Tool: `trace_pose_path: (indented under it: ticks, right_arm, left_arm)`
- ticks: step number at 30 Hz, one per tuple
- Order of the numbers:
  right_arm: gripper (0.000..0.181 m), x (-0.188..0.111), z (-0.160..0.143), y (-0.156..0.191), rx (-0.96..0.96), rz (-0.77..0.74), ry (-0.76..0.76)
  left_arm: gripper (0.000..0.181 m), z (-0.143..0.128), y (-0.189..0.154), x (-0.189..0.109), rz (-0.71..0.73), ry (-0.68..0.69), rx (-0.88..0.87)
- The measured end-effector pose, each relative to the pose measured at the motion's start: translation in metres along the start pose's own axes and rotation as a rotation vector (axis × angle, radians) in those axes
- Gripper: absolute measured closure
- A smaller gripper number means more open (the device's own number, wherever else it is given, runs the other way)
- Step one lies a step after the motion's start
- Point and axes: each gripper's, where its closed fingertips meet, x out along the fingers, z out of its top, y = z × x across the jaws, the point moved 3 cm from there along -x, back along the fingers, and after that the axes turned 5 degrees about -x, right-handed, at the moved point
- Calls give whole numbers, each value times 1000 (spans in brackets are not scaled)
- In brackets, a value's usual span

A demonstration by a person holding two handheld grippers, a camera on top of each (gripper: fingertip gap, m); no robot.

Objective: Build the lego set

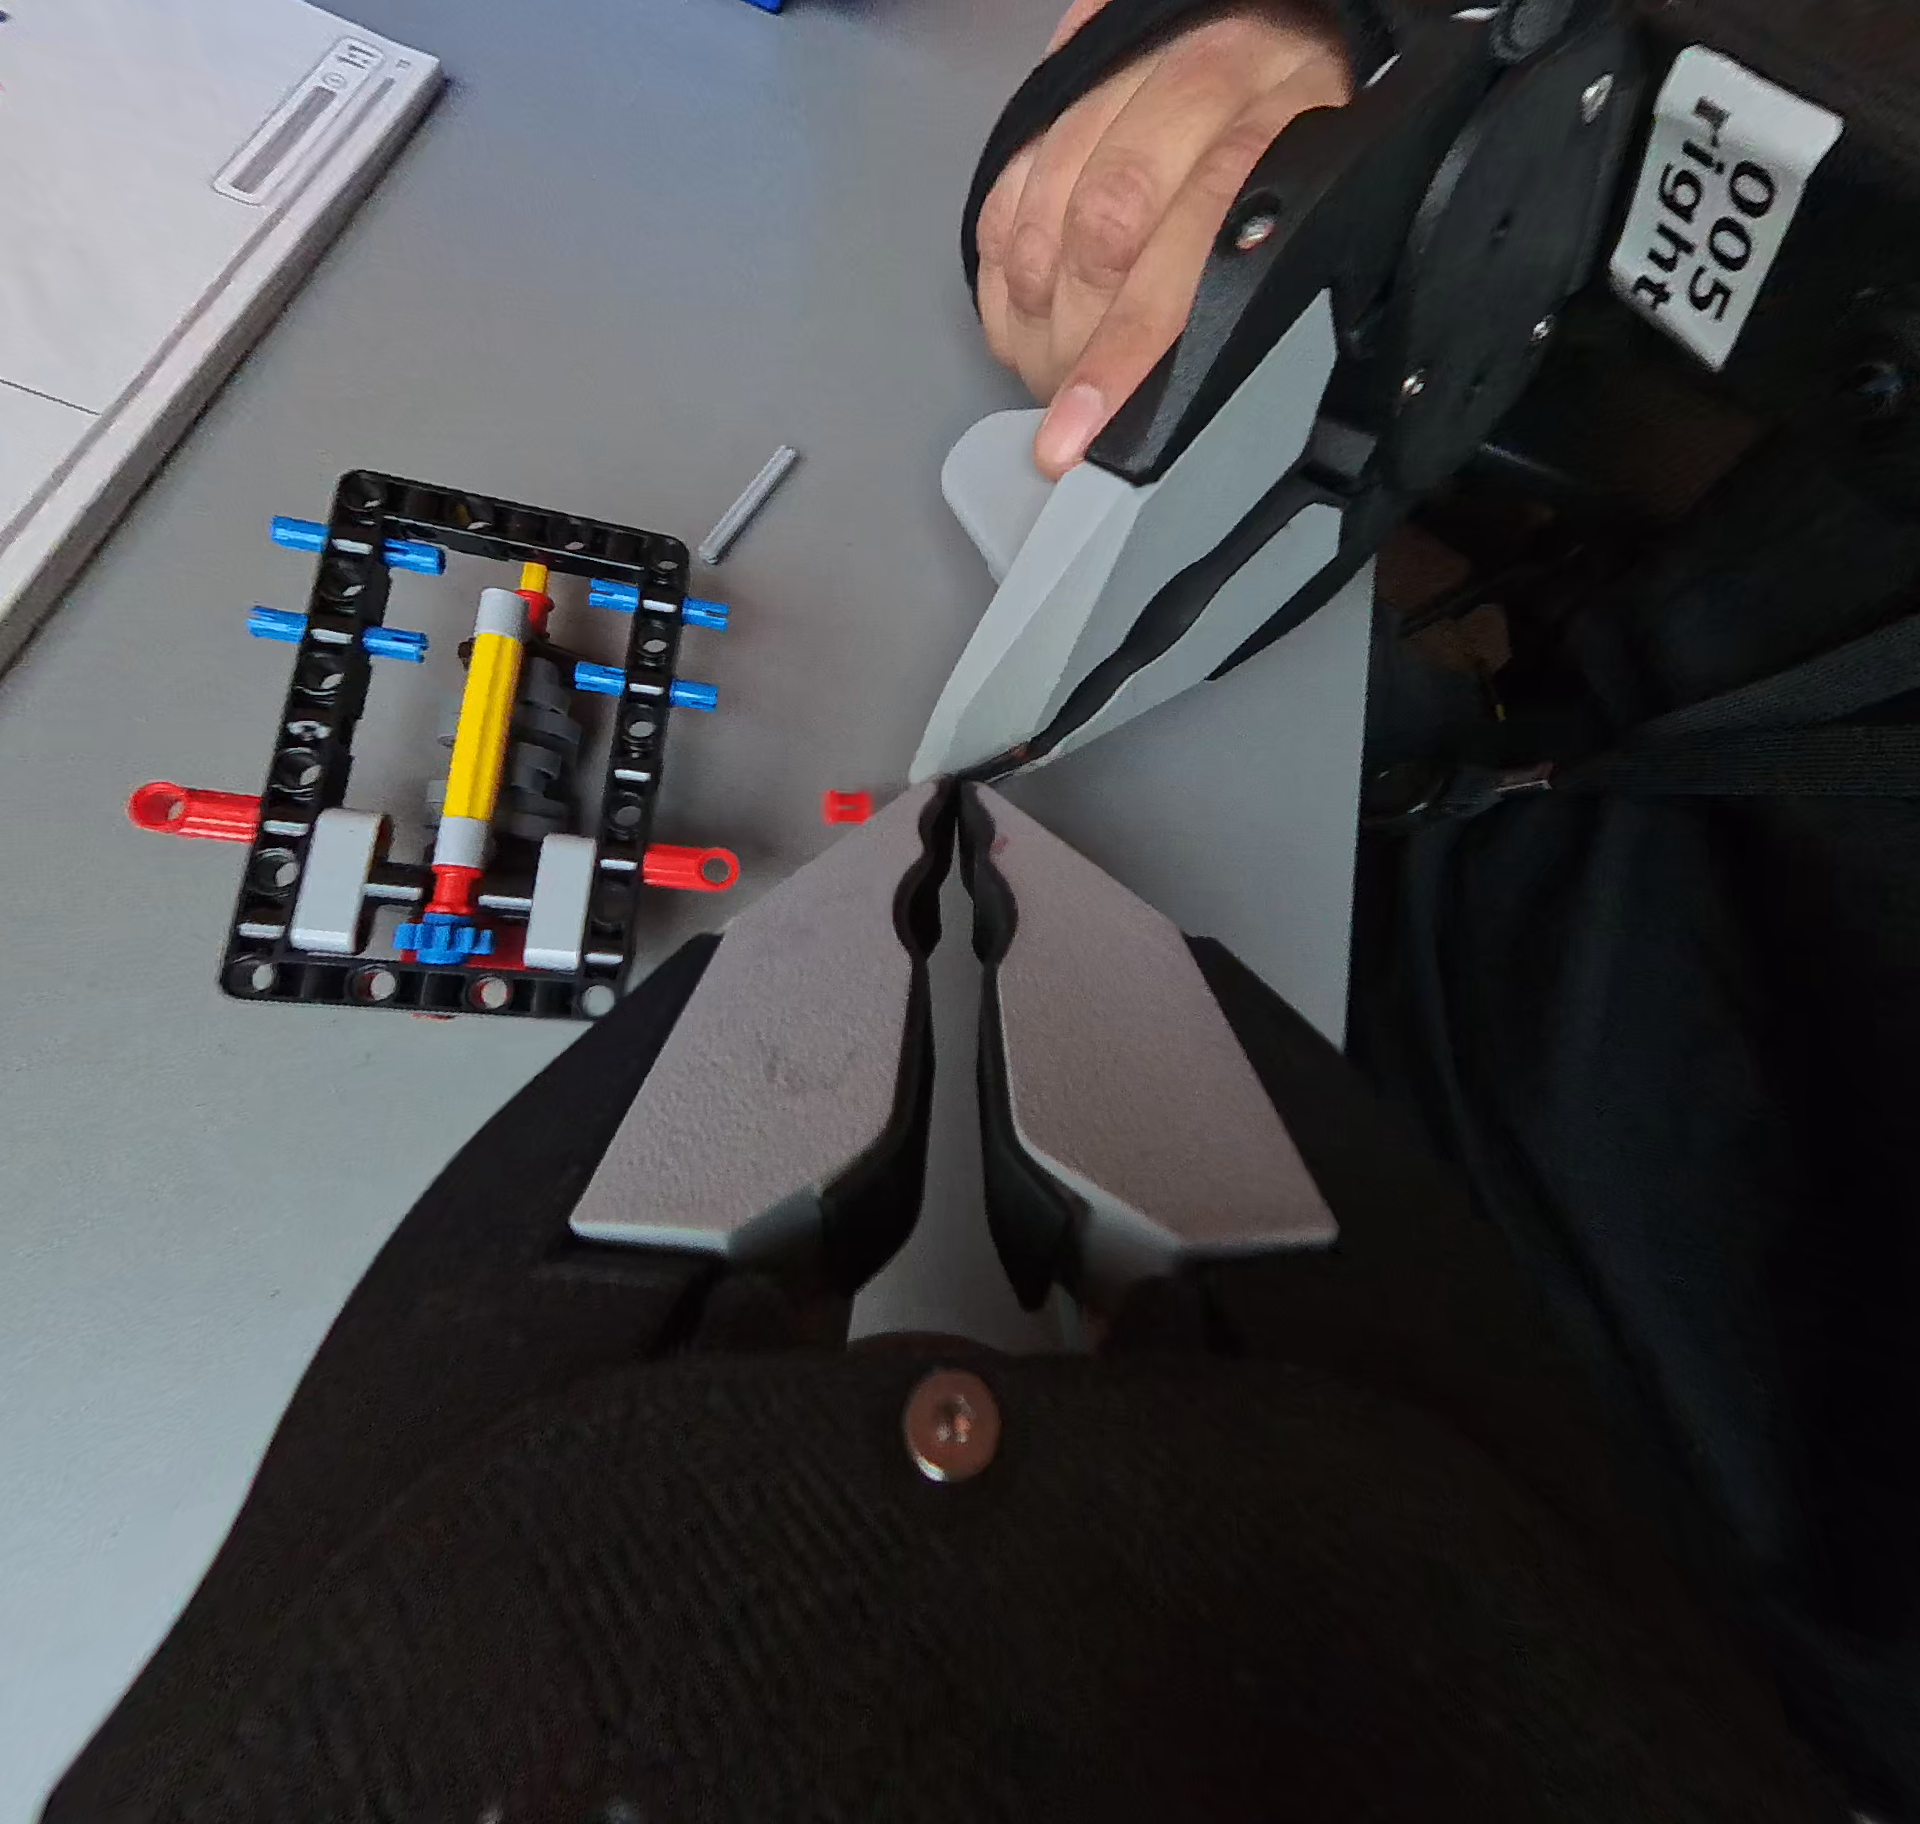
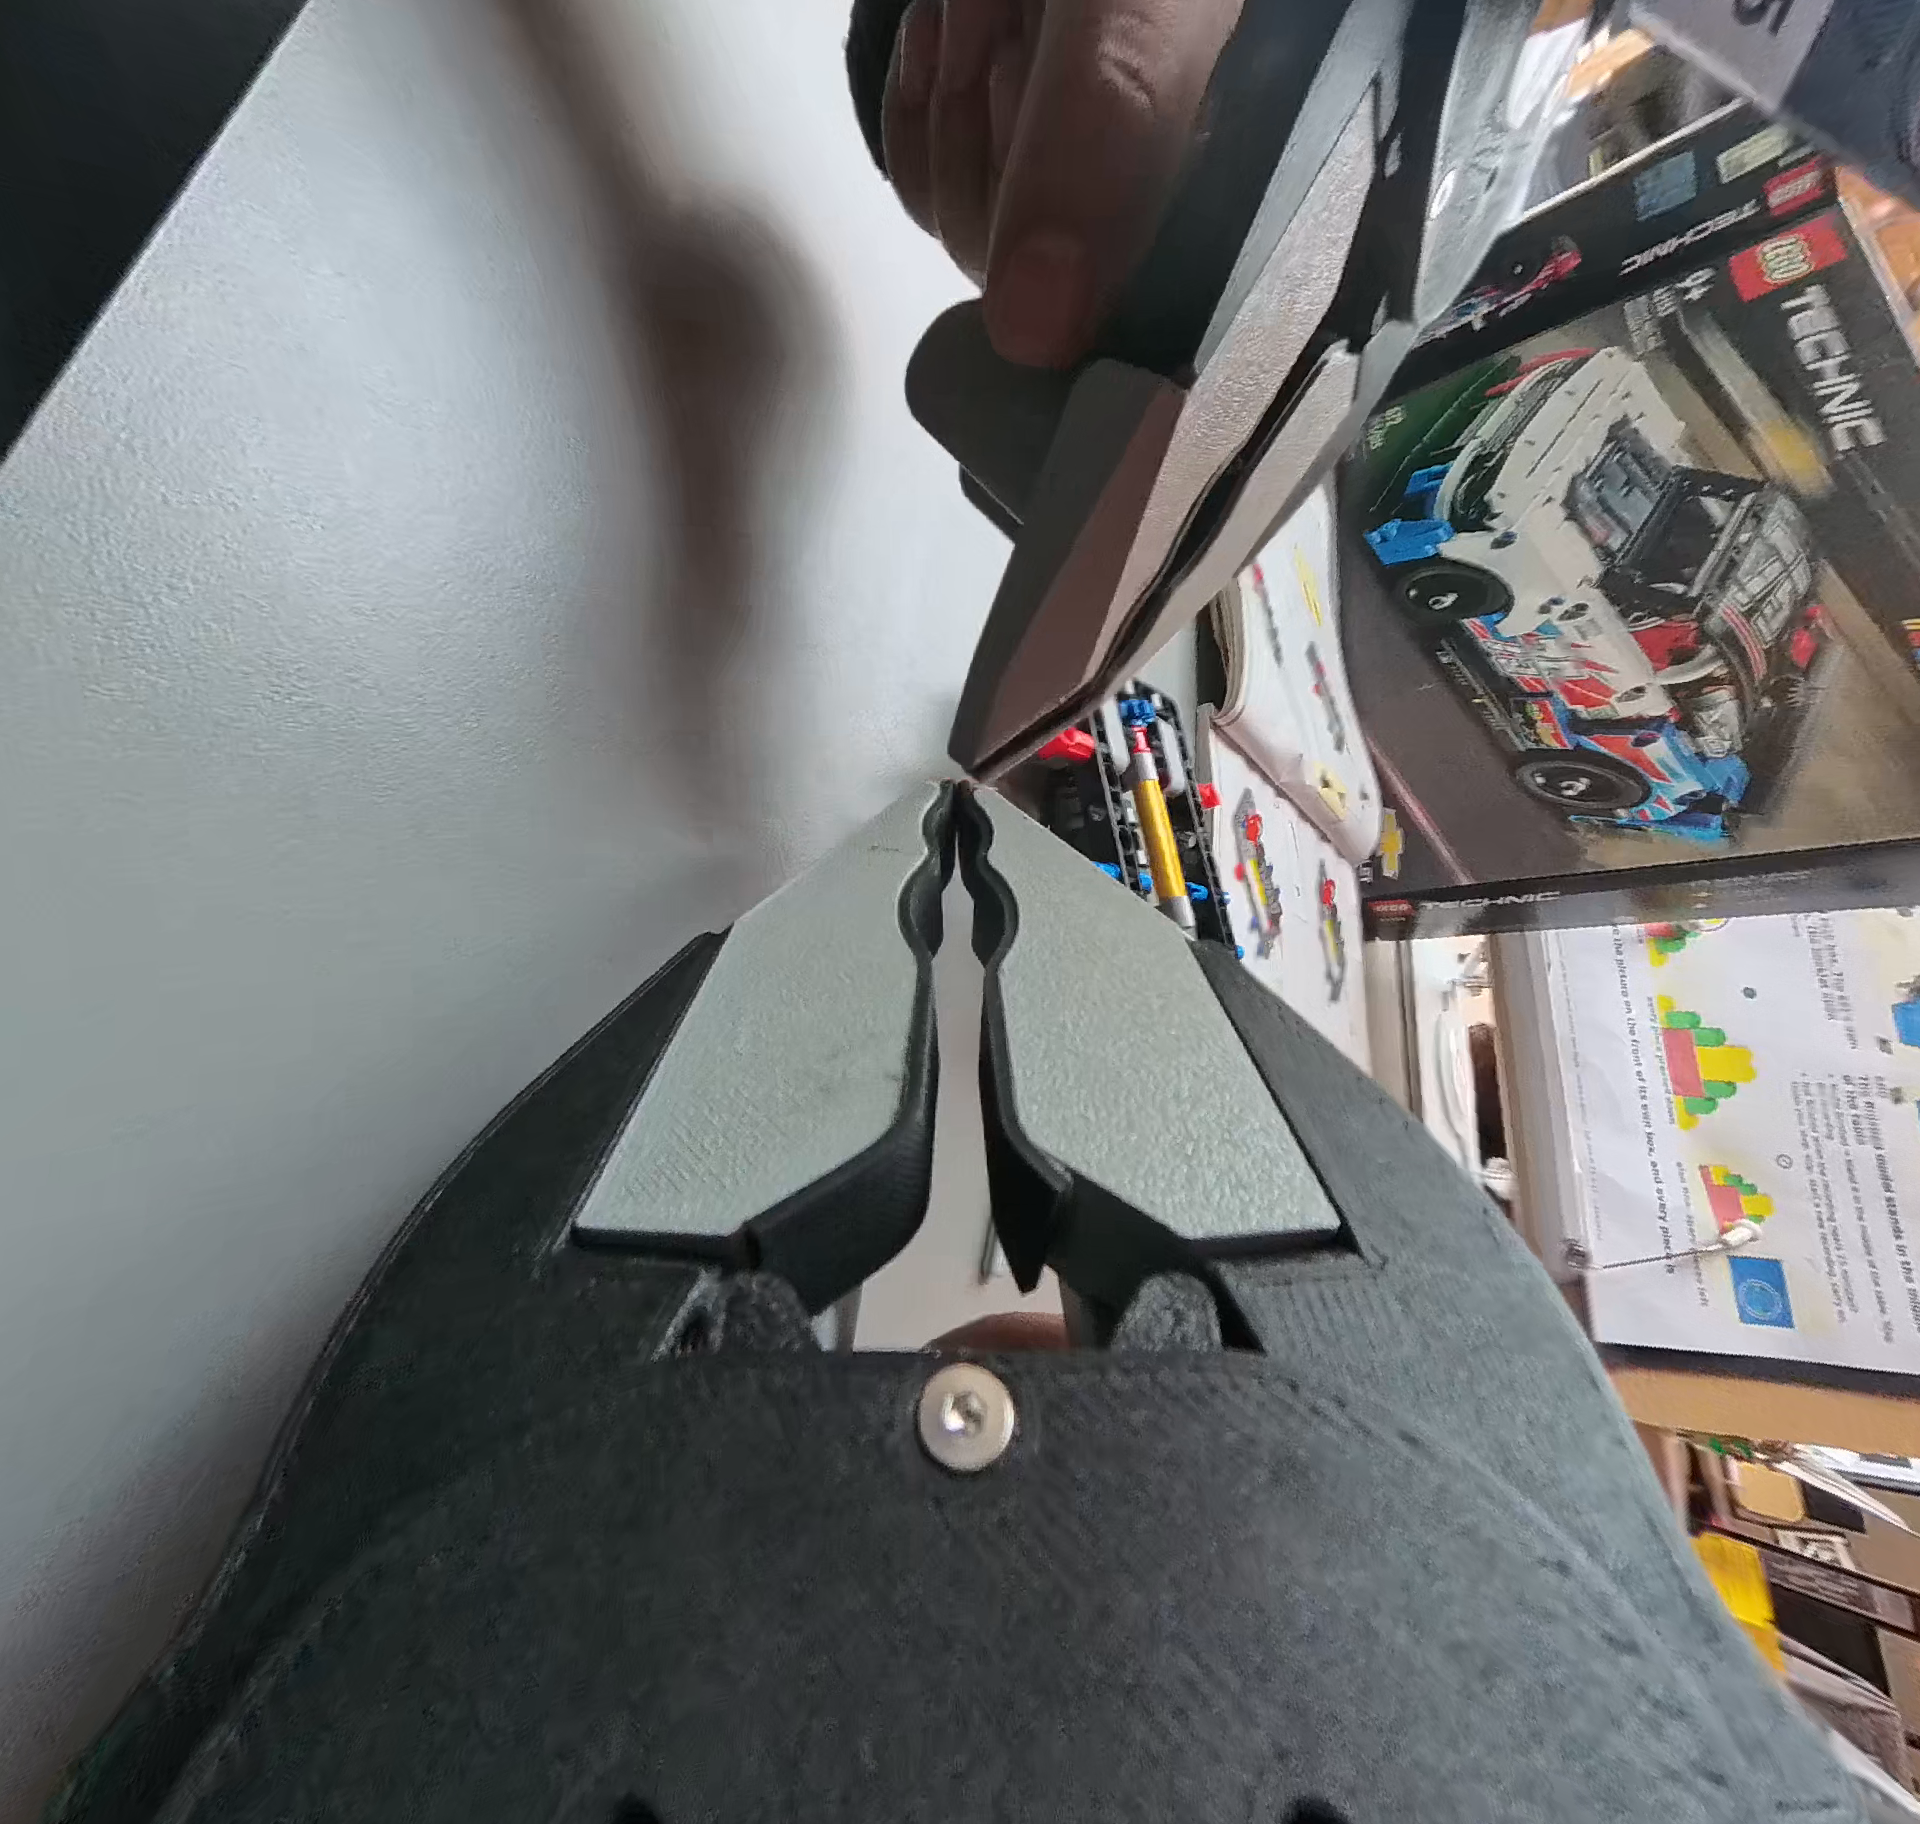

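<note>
Meeting tip to tip above the grey table (image 1: 520, 1255), the left claw (image 1: 954, 789) and right claw (image 1: 971, 761) are both pressed together in the left wrist view, with a small red piece (image 1: 846, 806) lying just beside them, a grey axle (image 1: 748, 505) farther off and the black-framed lego assembly (image 1: 457, 746) flat on the table near a booklet (image 1: 135, 247). From the right wrist view, the right claw (image 2: 956, 787) again shows its fingers closed, the left claw (image 2: 971, 768) touching its tip, the lego assembly (image 2: 1138, 818) behind them beside the set's box (image 2: 1662, 579); whether either pinches anything cannot be told.
</note>
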Motion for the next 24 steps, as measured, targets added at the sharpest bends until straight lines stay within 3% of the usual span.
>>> trace_pose_path:
  ticks: [4, 8, 12, 18, 24]
  right_arm:
    - [181, 5, -6, 5, -11, 32, 39]
    - [181, 2, -5, 5, 29, 50, 13]
    - [181, 4, -14, 1, 133, 79, 22]
    - [176, 10, -39, -11, 293, 87, 85]
    - [174, 15, -44, -10, 350, 117, 114]
  left_arm:
    - [181, -8, 13, 3, 77, 37, 6]
    - [181, -15, 15, -2, 64, 56, -24]
    - [181, -30, 27, -8, 185, 110, 16]
    - [175, -25, 40, -21, 294, 49, 5]
    - [166, -24, 51, -30, 383, 27, 10]
